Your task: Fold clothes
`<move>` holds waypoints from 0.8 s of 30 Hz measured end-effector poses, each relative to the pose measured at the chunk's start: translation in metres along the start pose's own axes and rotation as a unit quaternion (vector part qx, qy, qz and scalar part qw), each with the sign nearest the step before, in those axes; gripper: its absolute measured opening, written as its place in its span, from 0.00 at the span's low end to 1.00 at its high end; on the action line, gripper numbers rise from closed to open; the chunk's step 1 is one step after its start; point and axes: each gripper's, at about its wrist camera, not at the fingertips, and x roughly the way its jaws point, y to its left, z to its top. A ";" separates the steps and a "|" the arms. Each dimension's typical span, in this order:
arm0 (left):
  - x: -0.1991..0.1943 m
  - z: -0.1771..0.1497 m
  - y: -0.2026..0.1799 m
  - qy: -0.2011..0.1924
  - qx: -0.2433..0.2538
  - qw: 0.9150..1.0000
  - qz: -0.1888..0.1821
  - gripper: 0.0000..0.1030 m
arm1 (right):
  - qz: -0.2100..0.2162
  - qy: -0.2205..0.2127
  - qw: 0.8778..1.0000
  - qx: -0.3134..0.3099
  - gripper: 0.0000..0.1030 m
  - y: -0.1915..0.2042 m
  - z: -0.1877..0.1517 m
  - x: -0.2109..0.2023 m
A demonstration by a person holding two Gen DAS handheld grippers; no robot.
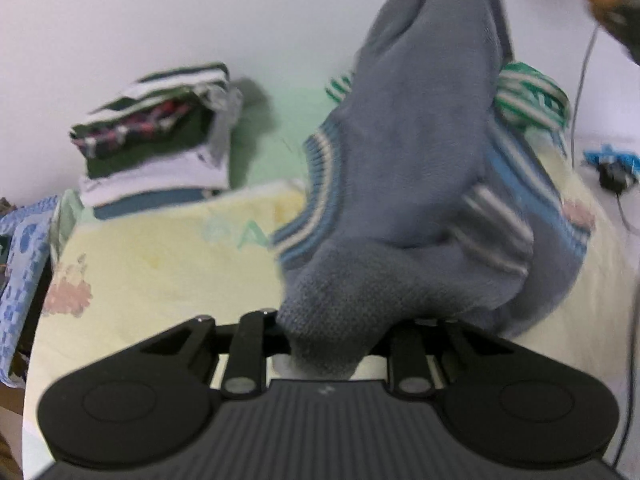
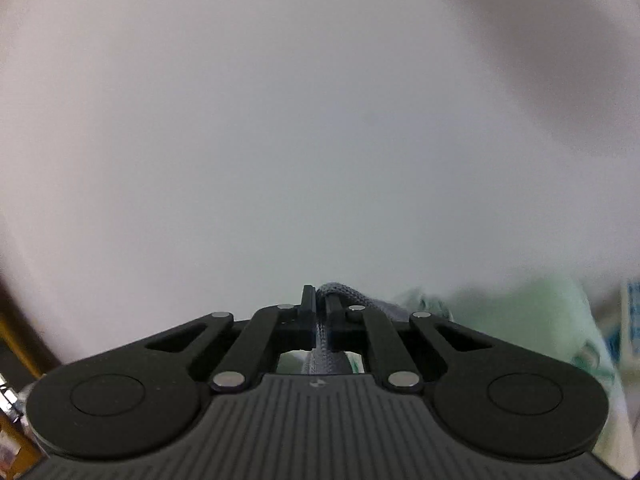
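Both grippers pinch a grey striped sweater (image 1: 420, 184) lifted mid-frame: left gripper (image 1: 332, 344) clamps its hem, right gripper (image 2: 319, 320) grips another fold

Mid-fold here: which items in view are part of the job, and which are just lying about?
In the job:
- grey-blue sweater, gripped by the left gripper and right gripper
- stack of folded clothes
- green striped garment

Lying about:
- cable
- blue patterned cloth
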 end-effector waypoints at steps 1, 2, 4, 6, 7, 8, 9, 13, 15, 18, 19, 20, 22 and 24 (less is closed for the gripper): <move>-0.004 0.003 0.003 -0.006 -0.003 1.000 0.003 0.22 | 0.013 -0.018 1.000 -0.004 0.05 0.008 0.008 -0.013; -0.009 0.006 0.007 -0.013 -0.006 1.000 0.005 0.23 | 0.026 -0.036 0.999 -0.007 0.05 0.016 0.015 -0.026; -0.020 0.011 0.015 -0.027 -0.015 1.000 0.005 0.23 | 0.056 -0.074 0.996 -0.018 0.05 0.033 0.030 -0.053; -0.031 0.017 0.025 -0.039 -0.031 0.999 0.001 0.25 | 0.071 -0.095 0.992 -0.037 0.05 0.052 0.037 -0.074; -0.037 0.019 0.030 -0.044 -0.037 0.998 0.001 0.25 | 0.075 -0.102 0.991 -0.046 0.05 0.060 0.041 -0.083; -0.043 0.021 0.035 -0.050 -0.042 0.998 0.003 0.26 | 0.074 -0.100 0.991 -0.047 0.05 0.063 0.037 -0.091; -0.048 0.023 0.040 -0.056 -0.047 0.997 0.005 0.26 | 0.068 -0.091 0.993 -0.043 0.05 0.061 0.029 -0.097; -0.060 0.026 0.059 -0.068 -0.053 0.996 0.032 0.28 | 0.045 -0.056 0.997 -0.025 0.05 0.053 -0.004 -0.122; -0.067 0.024 0.071 -0.067 -0.062 0.995 0.033 0.28 | 0.033 -0.038 0.999 -0.017 0.05 0.050 -0.020 -0.134; -0.077 0.013 0.080 -0.065 -0.065 0.995 0.028 0.29 | 0.016 -0.011 1.000 -0.004 0.05 0.044 -0.045 -0.152; -0.079 0.007 0.081 -0.062 -0.062 0.996 0.030 0.29 | 0.010 -0.002 1.000 0.001 0.05 0.042 -0.053 -0.159; -0.081 0.001 0.082 -0.059 -0.059 0.996 0.030 0.29 | 0.005 0.007 1.000 0.005 0.05 0.040 -0.061 -0.165; -0.085 -0.014 0.086 -0.048 -0.057 0.997 0.030 0.29 | -0.007 0.025 1.000 0.014 0.05 0.036 -0.078 -0.177; -0.086 -0.027 0.095 -0.037 -0.061 0.997 0.035 0.29 | 0.000 0.042 0.999 0.024 0.05 0.038 -0.094 -0.196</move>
